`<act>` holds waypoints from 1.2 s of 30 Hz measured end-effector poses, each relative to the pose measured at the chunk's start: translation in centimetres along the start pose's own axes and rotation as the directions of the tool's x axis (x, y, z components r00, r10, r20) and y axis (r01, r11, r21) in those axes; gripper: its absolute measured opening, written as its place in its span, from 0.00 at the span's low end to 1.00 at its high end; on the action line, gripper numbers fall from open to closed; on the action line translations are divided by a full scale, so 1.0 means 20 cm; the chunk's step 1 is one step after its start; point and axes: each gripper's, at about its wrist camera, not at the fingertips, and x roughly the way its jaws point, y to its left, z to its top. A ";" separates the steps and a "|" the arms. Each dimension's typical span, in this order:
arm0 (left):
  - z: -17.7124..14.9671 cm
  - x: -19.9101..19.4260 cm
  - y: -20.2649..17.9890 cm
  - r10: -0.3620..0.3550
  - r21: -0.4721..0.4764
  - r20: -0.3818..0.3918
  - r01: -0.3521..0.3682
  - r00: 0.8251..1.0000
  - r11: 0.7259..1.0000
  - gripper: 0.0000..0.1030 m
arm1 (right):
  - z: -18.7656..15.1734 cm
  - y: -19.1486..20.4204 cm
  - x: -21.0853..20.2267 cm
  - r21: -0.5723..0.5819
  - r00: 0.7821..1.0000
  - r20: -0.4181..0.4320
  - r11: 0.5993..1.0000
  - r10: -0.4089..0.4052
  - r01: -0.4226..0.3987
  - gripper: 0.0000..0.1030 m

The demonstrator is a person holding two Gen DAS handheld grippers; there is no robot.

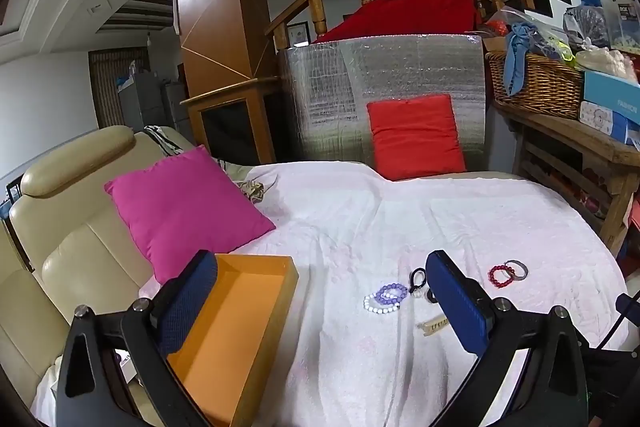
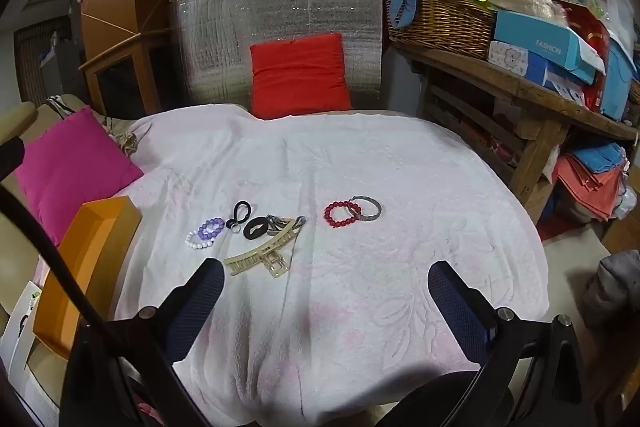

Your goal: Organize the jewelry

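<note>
An empty orange tray (image 1: 236, 323) lies on the white towel (image 1: 360, 227) at the left; it also shows in the right wrist view (image 2: 92, 259). Jewelry lies mid-towel: a purple bead bracelet (image 2: 211, 227), a white bead bracelet (image 2: 197, 242), a black hair tie (image 2: 241, 209), a black band (image 2: 256, 227), a beige hair claw (image 2: 262, 254), a red bead bracelet (image 2: 340, 214) and a grey bangle (image 2: 366, 209). My left gripper (image 1: 320, 311) is open, above the tray's right edge. My right gripper (image 2: 326, 301) is open, short of the claw. Both are empty.
A pink cushion (image 1: 184, 211) lies left of the tray on a beige sofa (image 1: 68, 227). A red cushion (image 1: 416, 137) leans on a silver foil panel (image 1: 380, 87) at the back. A wooden table (image 2: 520, 99) with a wicker basket (image 2: 440, 19) and boxes stands right.
</note>
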 end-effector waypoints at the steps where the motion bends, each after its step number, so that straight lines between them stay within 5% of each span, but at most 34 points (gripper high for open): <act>1: 0.00 0.00 0.00 0.000 -0.002 -0.002 0.000 1.000 1.000 1.00 | 0.00 0.00 0.00 0.001 1.000 -0.002 1.000 0.000 0.000 1.00; 36: -0.04 0.12 -0.02 0.005 0.009 -0.060 -0.004 0.998 1.000 1.00 | 0.00 -0.02 0.11 0.028 0.999 -0.042 1.000 -0.005 0.007 1.00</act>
